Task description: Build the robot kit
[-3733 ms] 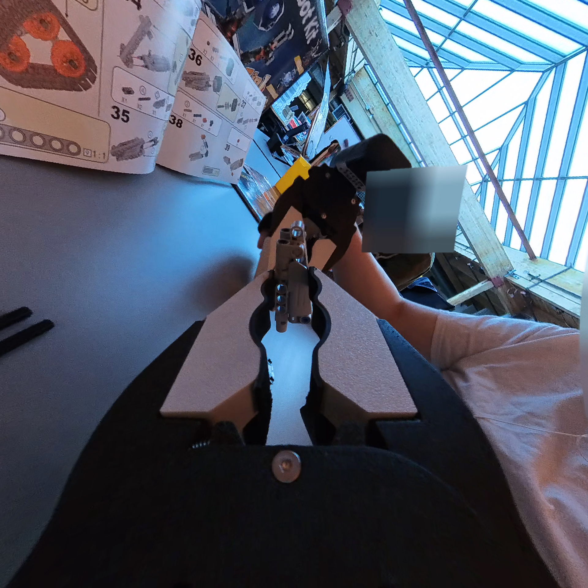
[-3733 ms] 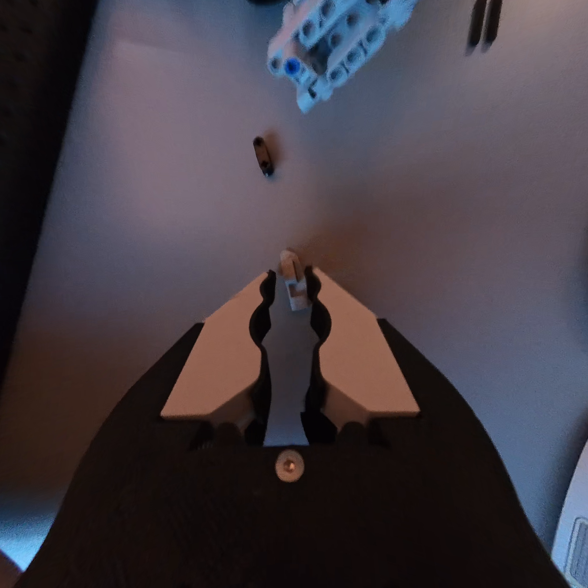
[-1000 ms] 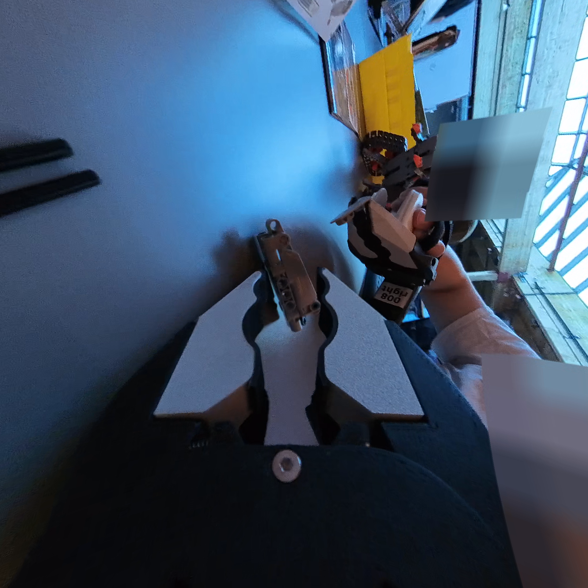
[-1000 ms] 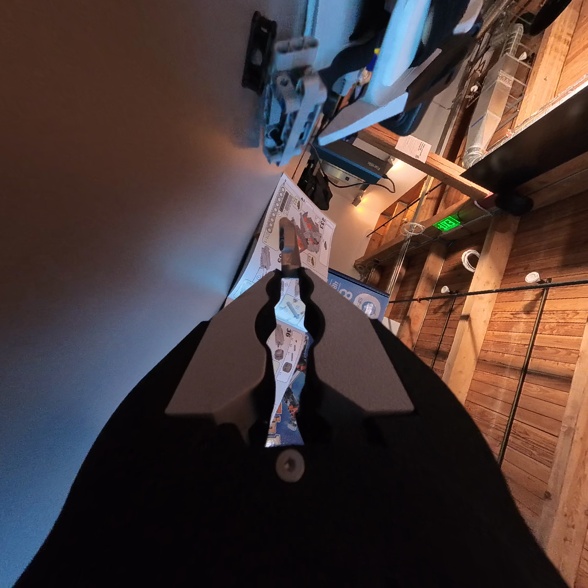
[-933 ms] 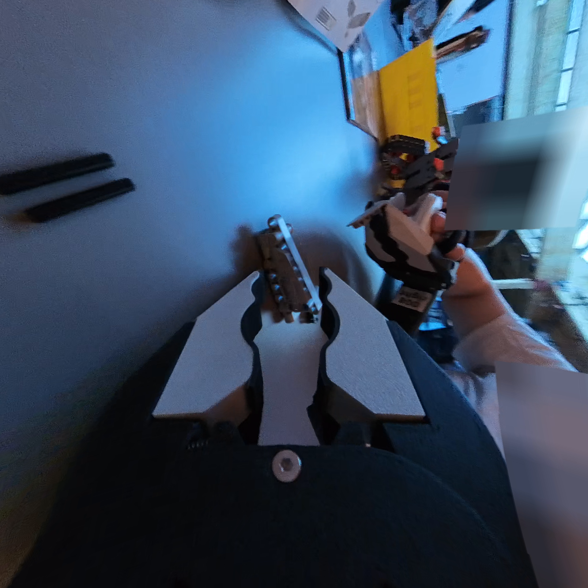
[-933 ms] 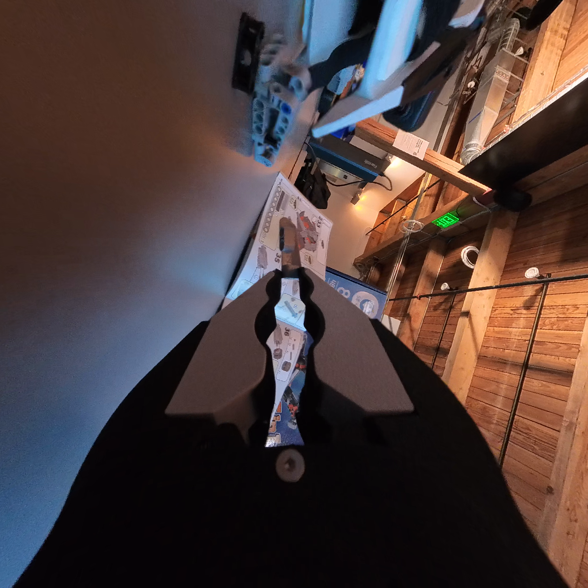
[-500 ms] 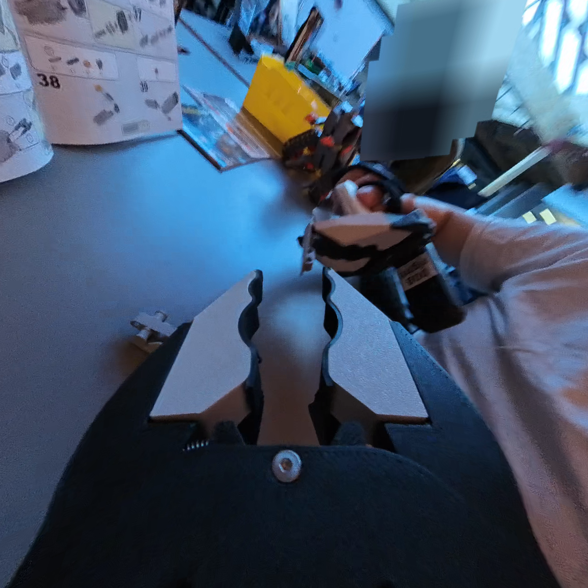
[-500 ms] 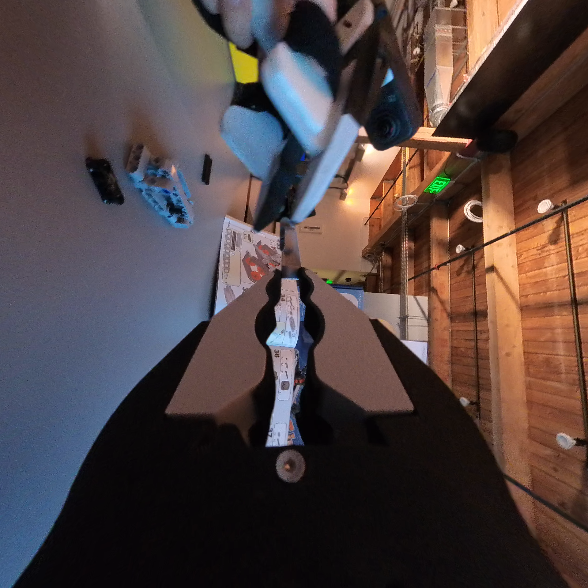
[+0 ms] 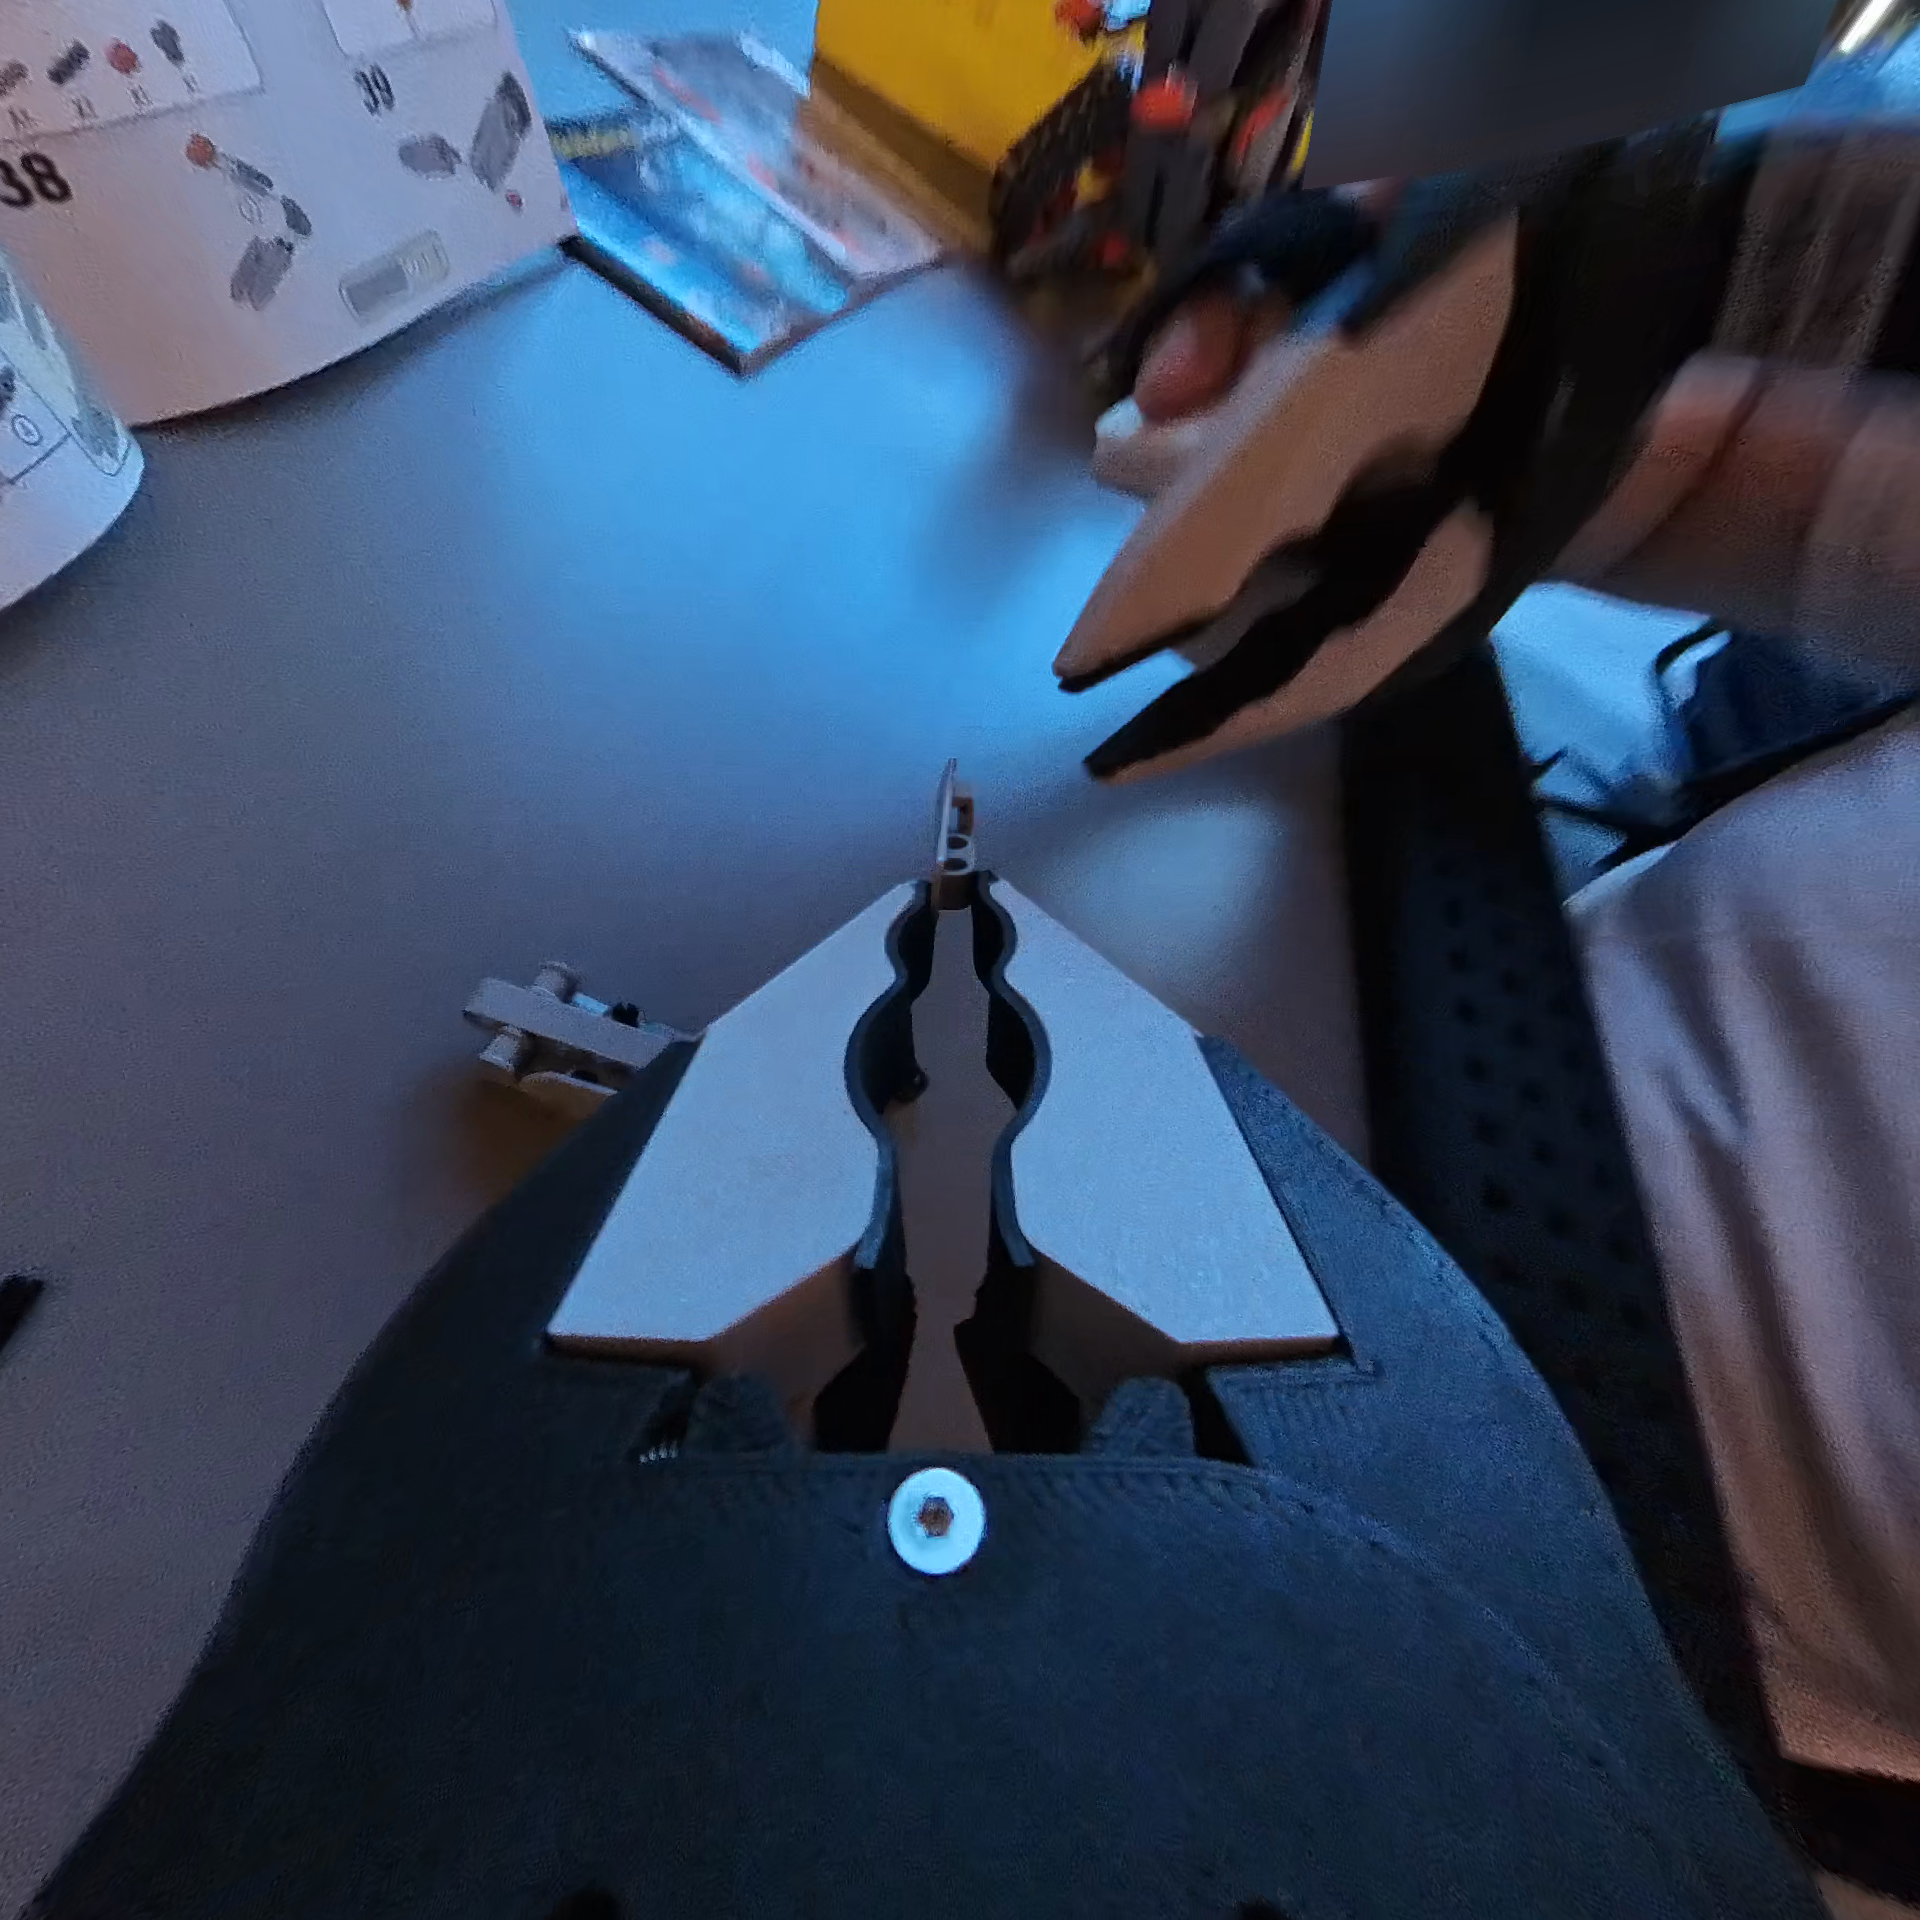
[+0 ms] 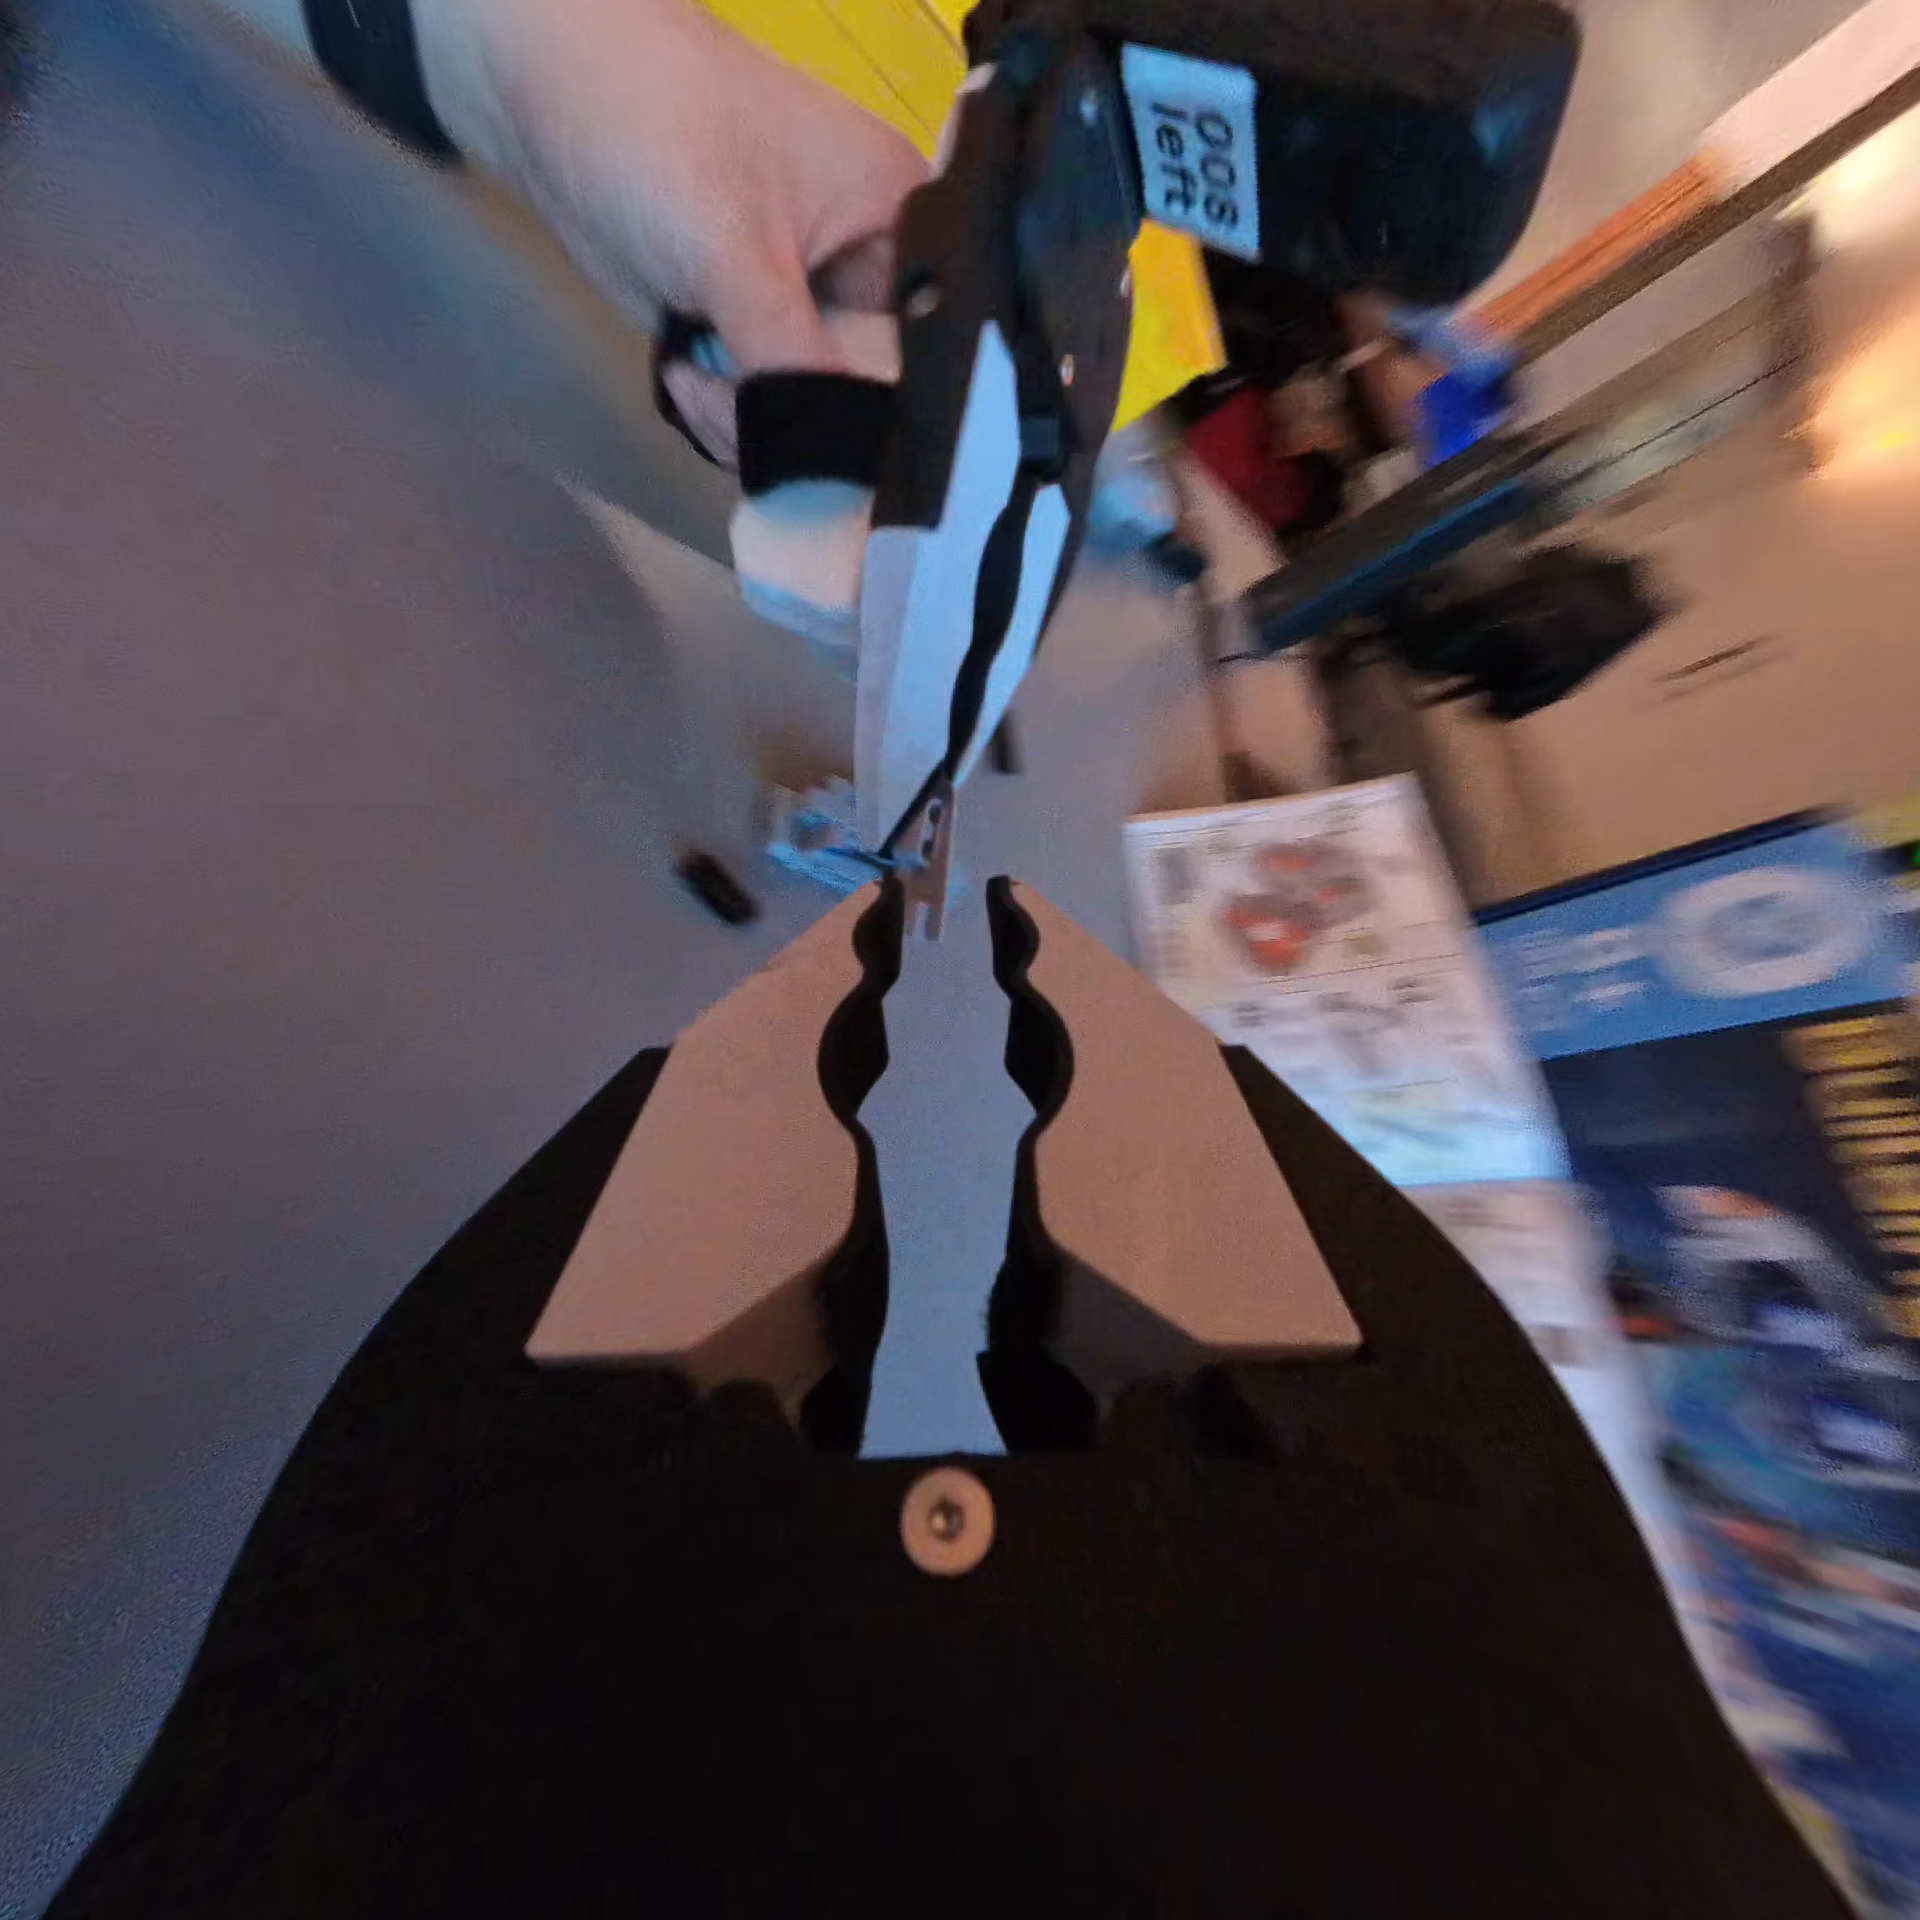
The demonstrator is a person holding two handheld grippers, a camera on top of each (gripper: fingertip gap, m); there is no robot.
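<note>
Between my two tools, a small thin grey plastic piece [image 9: 952, 831] sits pinched at my left tool [image 9: 948, 902] tips; right tool [image 10: 940, 902] spread just beside it. Light, stiff, slippery; grip its flat sides. Grey surface [image 9: 416, 675] below.

Black grippers [image 9: 951, 894], pale wavy-edged fingers [image 9: 758, 1132], silver screws.
</note>
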